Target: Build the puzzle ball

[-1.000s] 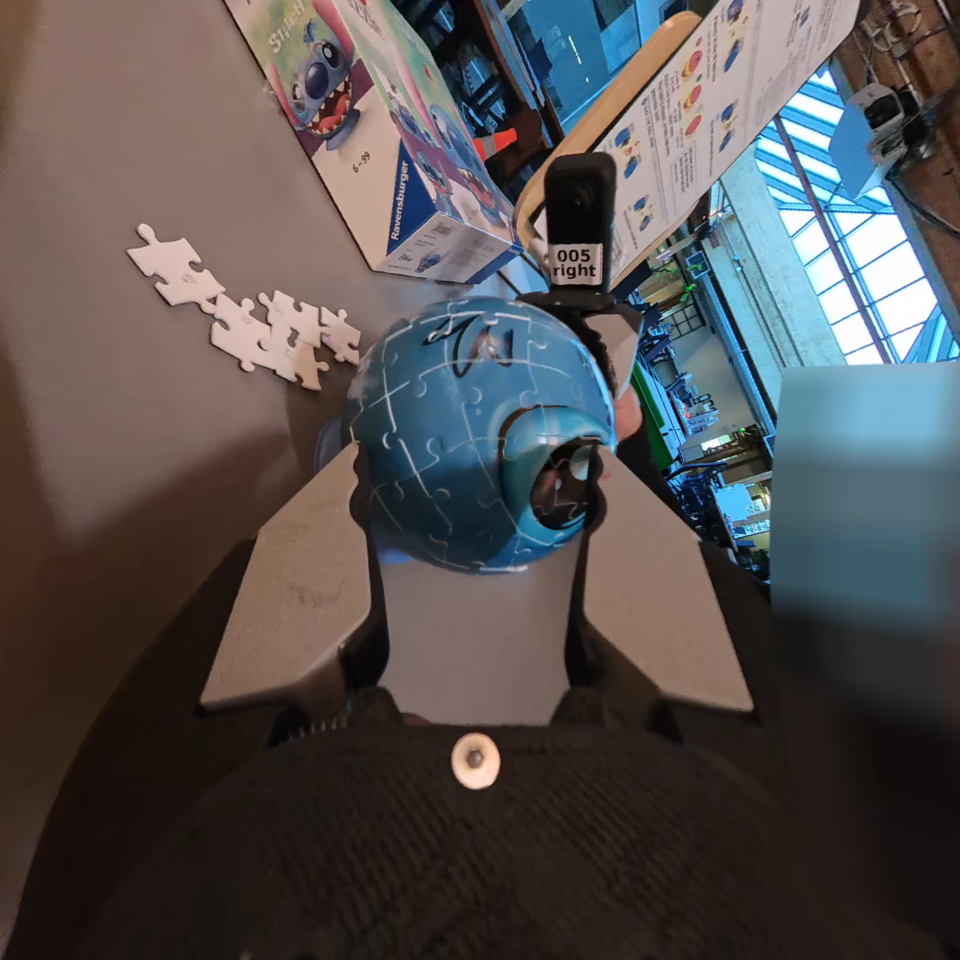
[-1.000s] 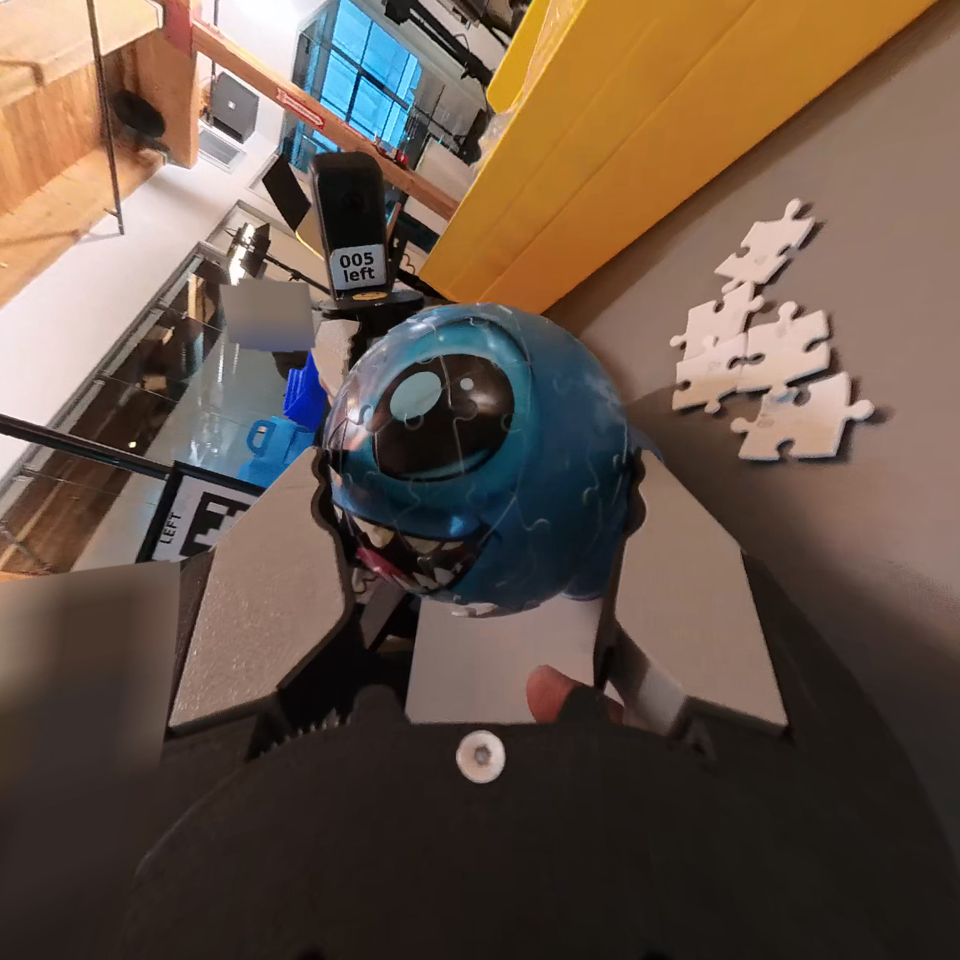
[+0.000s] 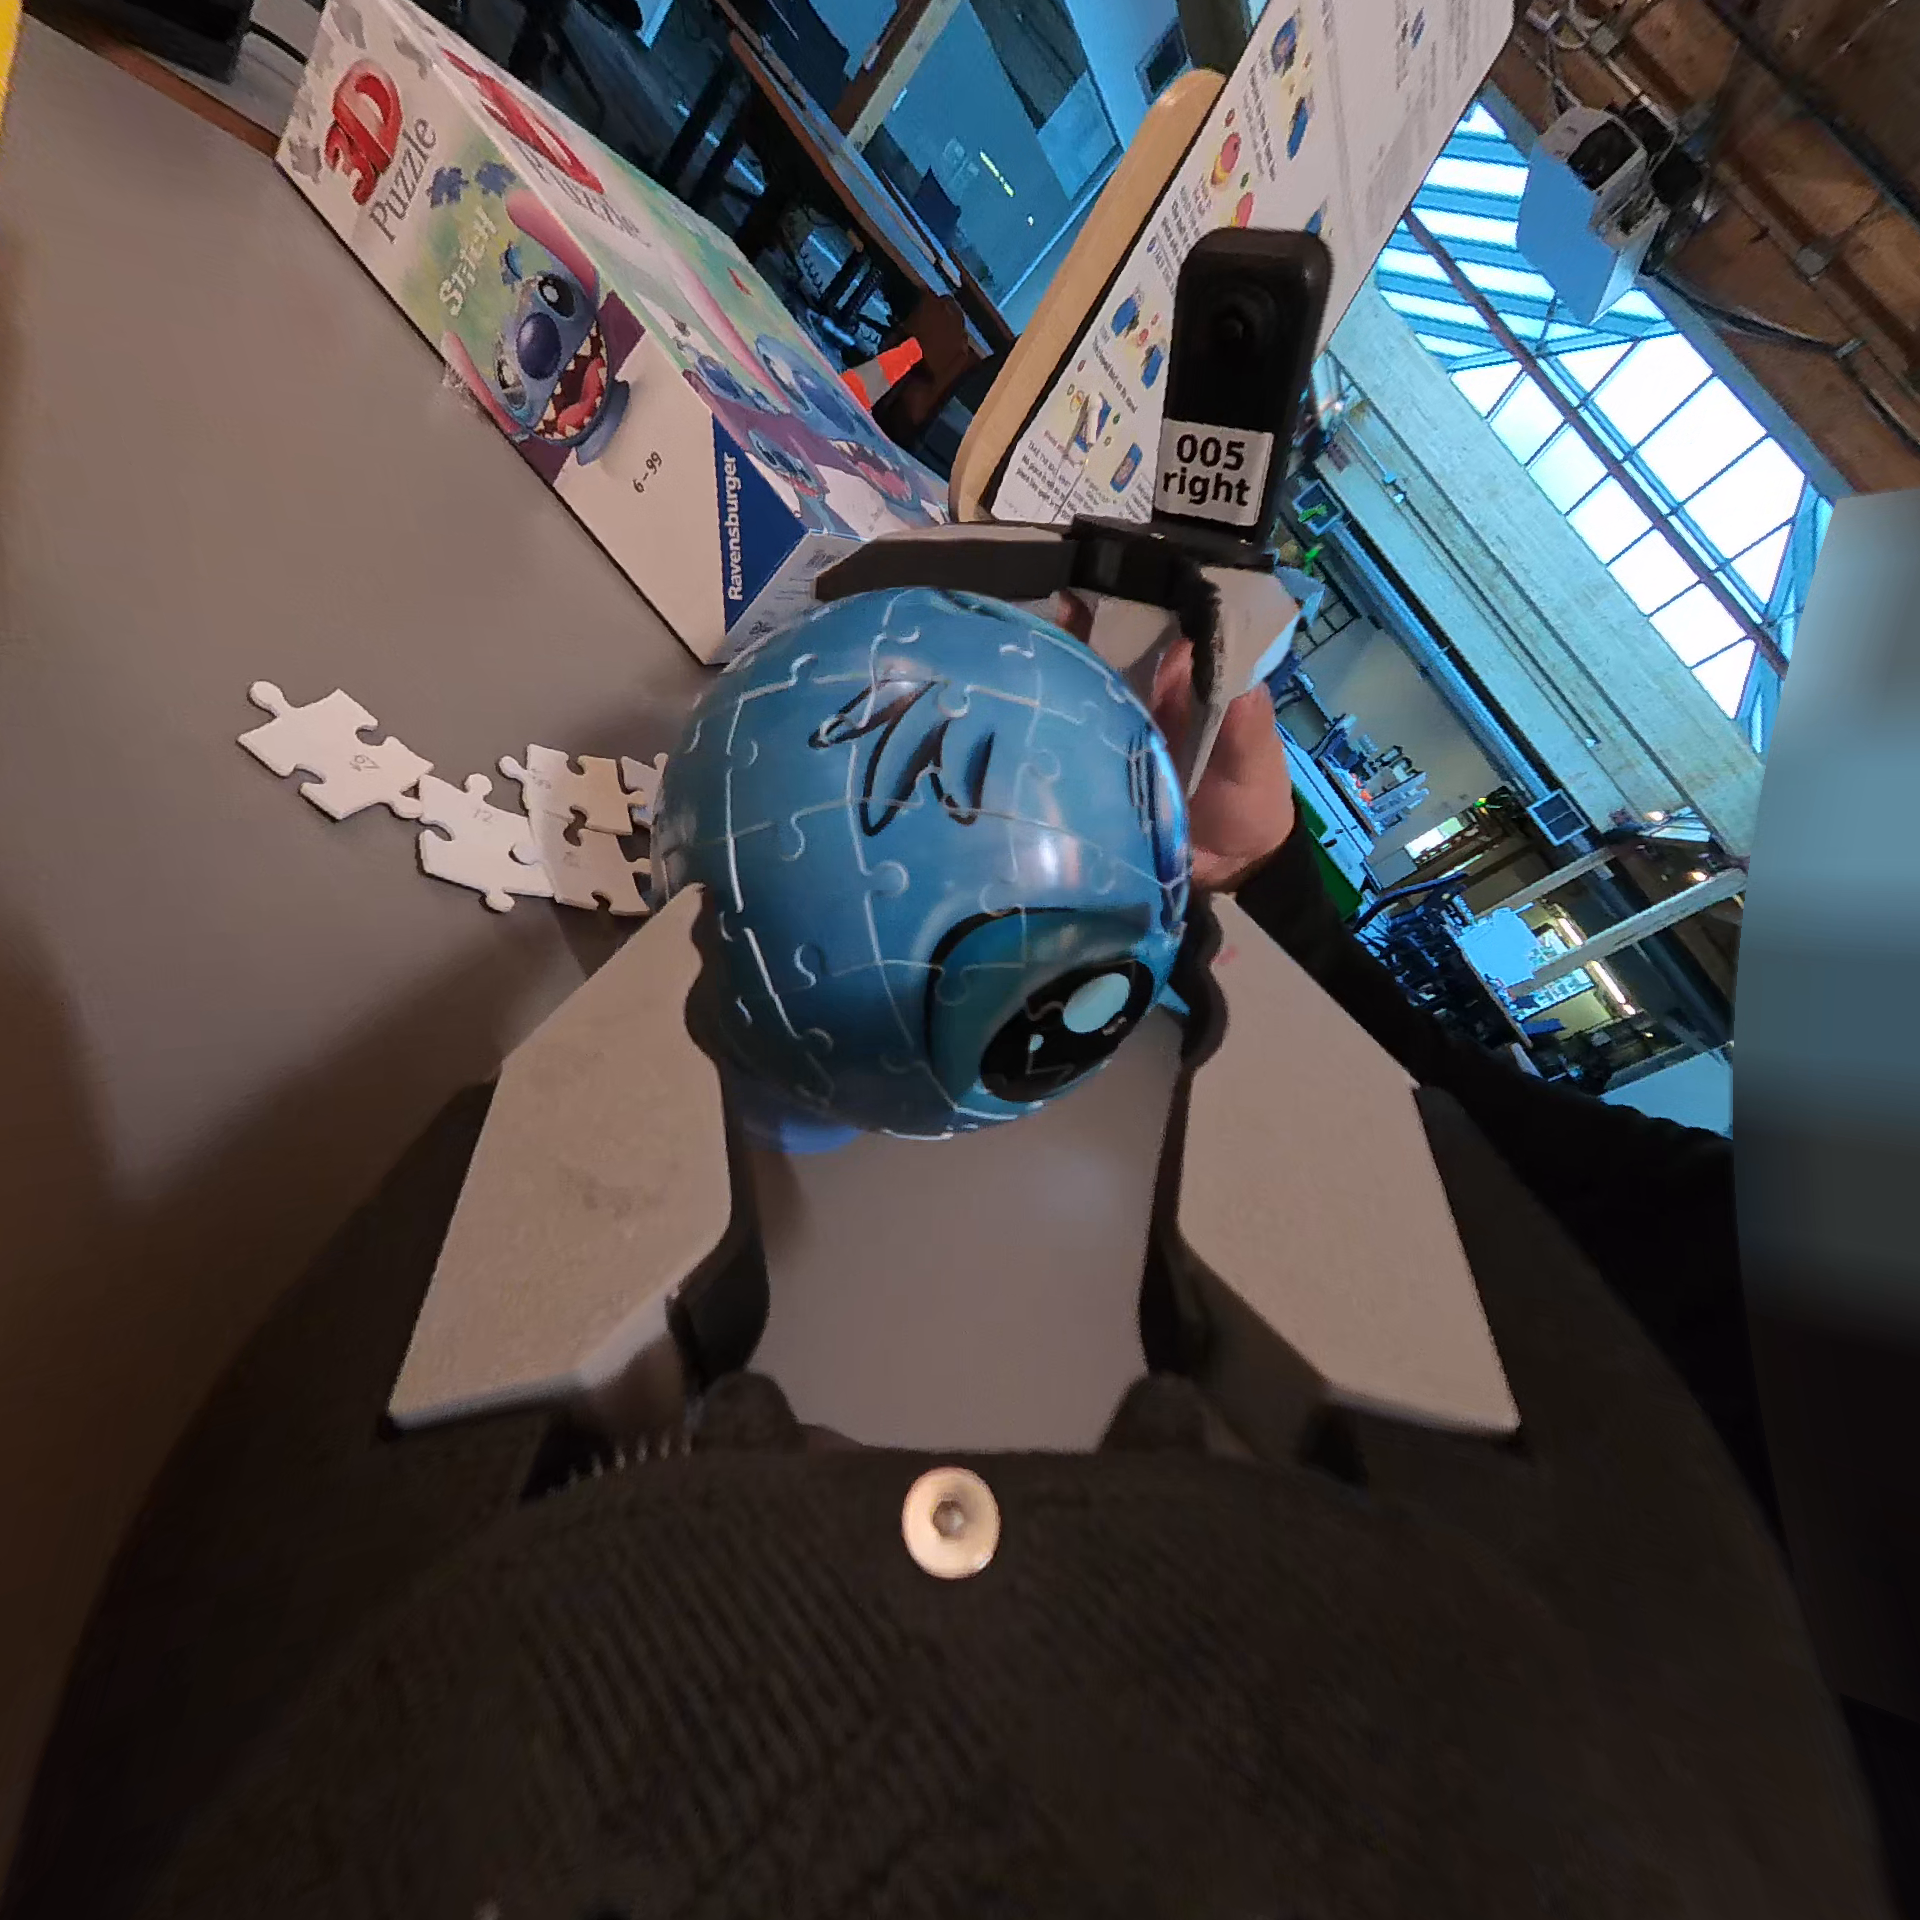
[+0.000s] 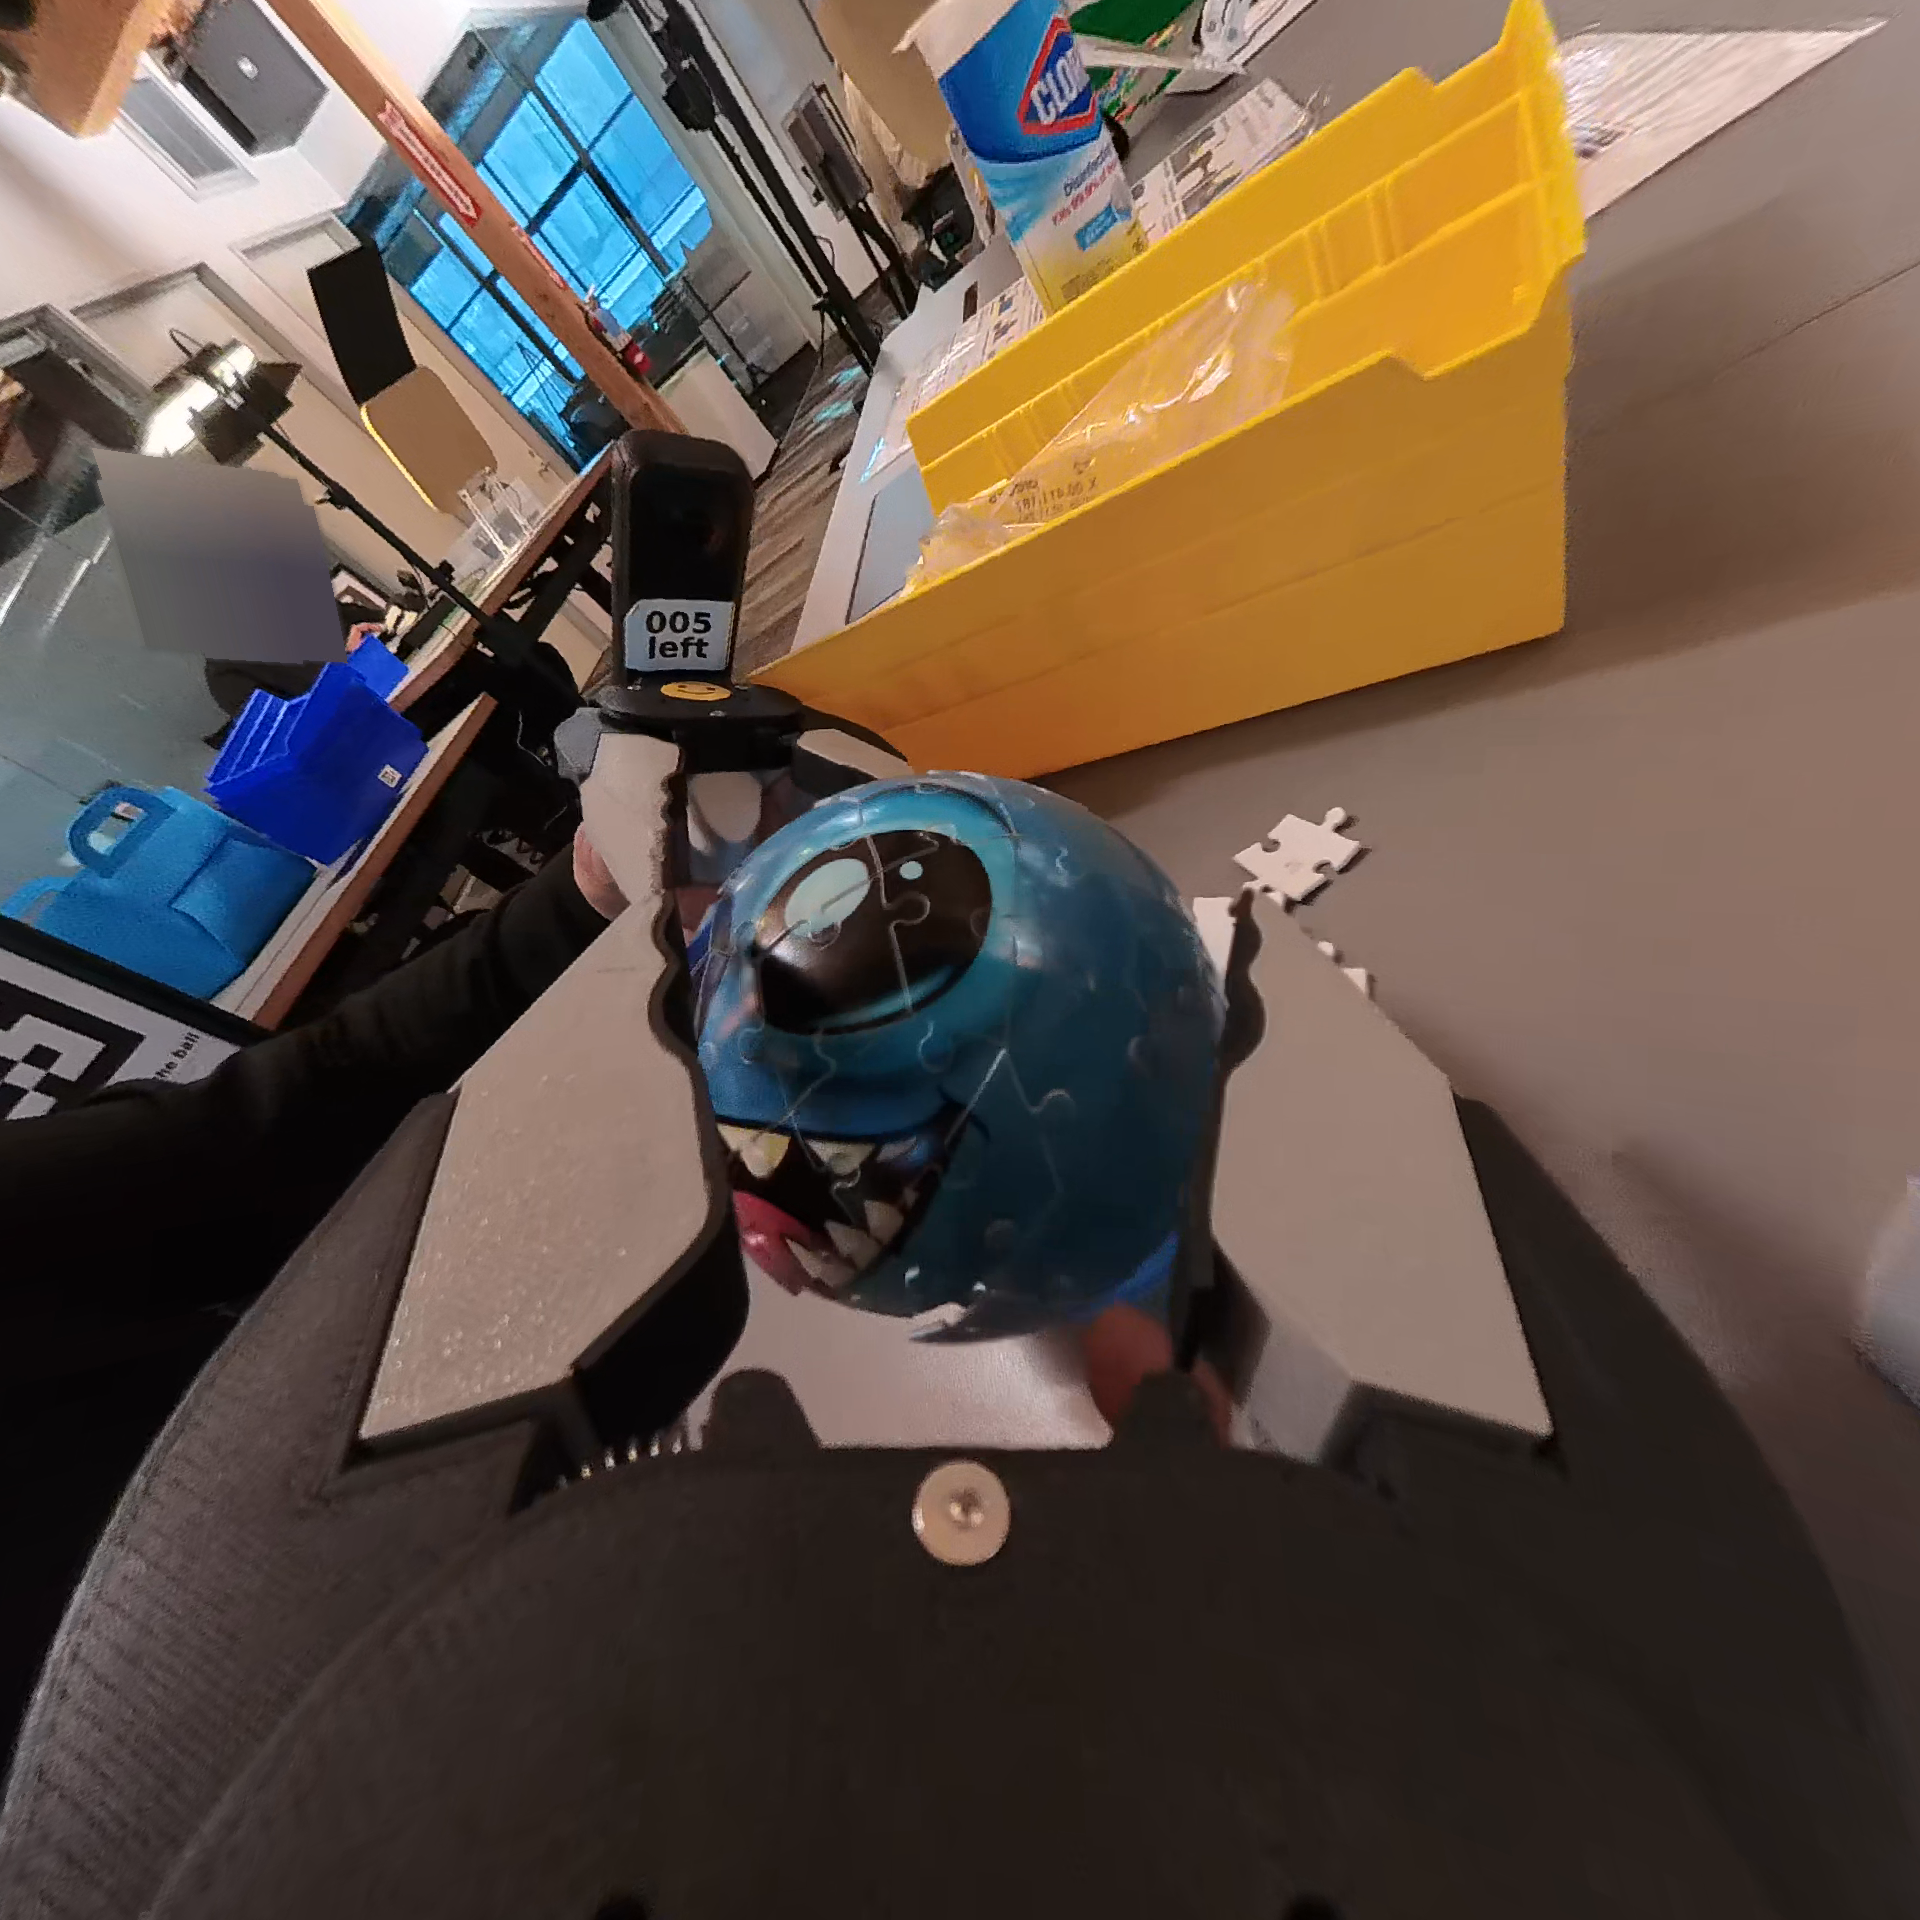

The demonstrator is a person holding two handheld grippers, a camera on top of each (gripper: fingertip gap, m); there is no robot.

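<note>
The puzzle ball [image 3: 925, 883] sits between the fingers of both grippers, above the table [image 3: 208, 582]. Loose pieces [image 3: 468, 810] lie on the table left of it; the puzzle box [image 3: 582, 343] stands farther back, the bin [image 4: 1247, 520] probably opposite.

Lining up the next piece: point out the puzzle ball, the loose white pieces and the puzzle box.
puzzle ball [image 3: 914, 862], left wrist view, on its blue top.
loose white pieces [image 3: 478, 842], left wrist view, on a middle piece.
puzzle box [image 3: 582, 343], left wrist view, on its printed top face.
</note>
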